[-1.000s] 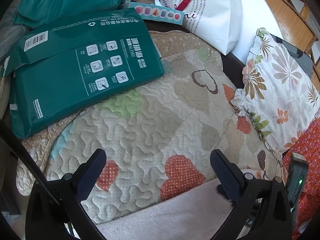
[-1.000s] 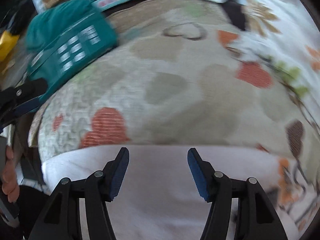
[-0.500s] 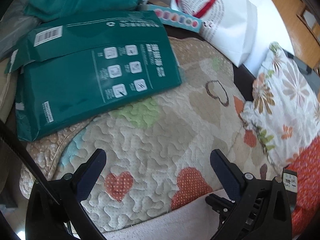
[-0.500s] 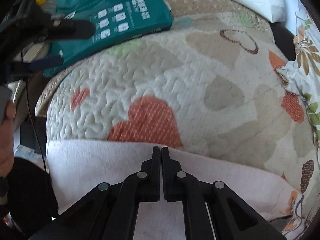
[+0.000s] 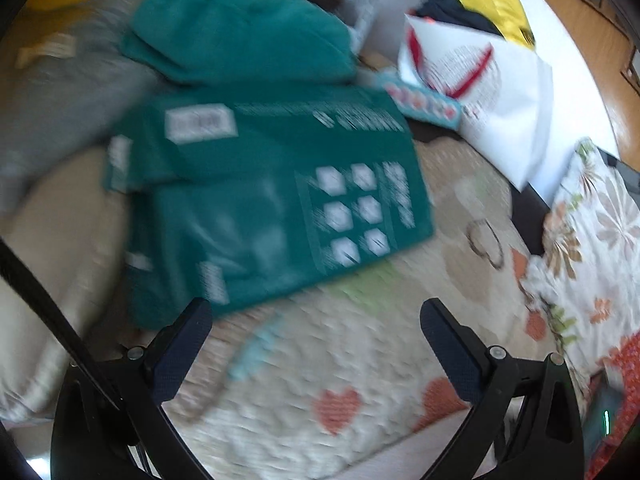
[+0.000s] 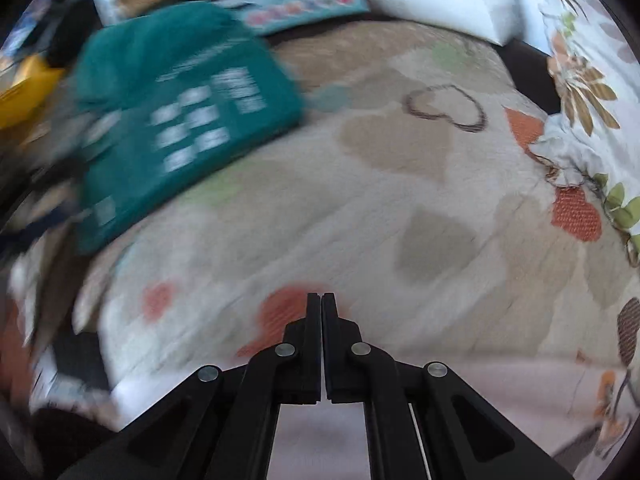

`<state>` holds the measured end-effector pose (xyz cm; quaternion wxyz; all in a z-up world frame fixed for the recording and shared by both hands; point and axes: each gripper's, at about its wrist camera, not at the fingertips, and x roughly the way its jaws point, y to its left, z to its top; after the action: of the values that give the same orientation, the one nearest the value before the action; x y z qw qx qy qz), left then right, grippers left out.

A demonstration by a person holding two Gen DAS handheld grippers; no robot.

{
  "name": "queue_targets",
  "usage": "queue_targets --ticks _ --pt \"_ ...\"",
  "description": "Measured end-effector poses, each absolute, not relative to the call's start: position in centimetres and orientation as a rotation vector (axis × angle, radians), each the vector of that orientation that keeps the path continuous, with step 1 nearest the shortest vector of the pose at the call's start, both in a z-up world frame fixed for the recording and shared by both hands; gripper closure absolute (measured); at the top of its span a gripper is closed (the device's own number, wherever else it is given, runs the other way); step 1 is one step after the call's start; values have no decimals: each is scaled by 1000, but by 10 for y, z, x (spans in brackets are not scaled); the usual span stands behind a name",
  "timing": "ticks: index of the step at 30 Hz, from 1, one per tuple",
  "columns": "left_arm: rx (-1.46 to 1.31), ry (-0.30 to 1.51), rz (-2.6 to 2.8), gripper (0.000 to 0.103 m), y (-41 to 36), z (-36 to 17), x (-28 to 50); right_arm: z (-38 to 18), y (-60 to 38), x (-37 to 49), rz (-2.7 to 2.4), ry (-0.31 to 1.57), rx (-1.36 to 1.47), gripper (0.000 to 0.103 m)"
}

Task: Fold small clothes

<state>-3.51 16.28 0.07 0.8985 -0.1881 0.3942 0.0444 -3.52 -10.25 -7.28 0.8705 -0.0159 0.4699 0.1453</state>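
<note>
Right gripper (image 6: 321,300) jaws together above the pink cloth (image 6: 500,396), grip on it unclear; left gripper (image 5: 316,320) wide open, empty, over the quilt (image 5: 360,340).

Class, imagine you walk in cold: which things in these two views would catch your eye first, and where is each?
The big green package dominates, lying on the far left part of the heart-print quilt, with a teal cloth heaped behind it. A leaf-print pillow lies along the quilt's right edge. Nearest, the right gripper is shut above a pale pink cloth; the left gripper is open.
</note>
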Motion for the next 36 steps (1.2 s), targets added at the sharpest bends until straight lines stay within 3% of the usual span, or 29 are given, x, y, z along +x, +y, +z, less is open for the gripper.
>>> queue_targets --ticks 1,3,5,11,18,22,23,24,26,31,36 --pt "-392 801 112 0 171 3 -38 -72 -96 -51 339 977 -36 93" --pt "-408 768 153 0 187 9 -46 -75 -79 -90 437 975 -42 67" --pt "-423 749 188 0 200 11 -52 -82 -56 -128 524 969 -82 56" --pt "-470 797 190 0 214 0 -51 -112 7 -217 584 872 -552 54" --pt "-477 798 157 0 211 1 -53 -156 38 -256 610 792 -896 54" --pt "-481 801 166 0 217 0 -54 -178 55 -255 567 689 -1030 54" --pt "-492 803 171 0 221 -1 -54 -180 58 -253 559 680 -1038 63" --pt "-506 803 181 0 225 -2 -55 -182 61 -250 555 680 -1034 79" --pt "-527 793 207 0 235 -3 -56 -176 63 -243 558 705 -966 96" --pt "-563 743 262 0 248 1 -65 -118 36 -218 505 744 -625 98" --pt "-551 751 221 0 231 2 -62 -1 -58 -186 345 626 -125 98"
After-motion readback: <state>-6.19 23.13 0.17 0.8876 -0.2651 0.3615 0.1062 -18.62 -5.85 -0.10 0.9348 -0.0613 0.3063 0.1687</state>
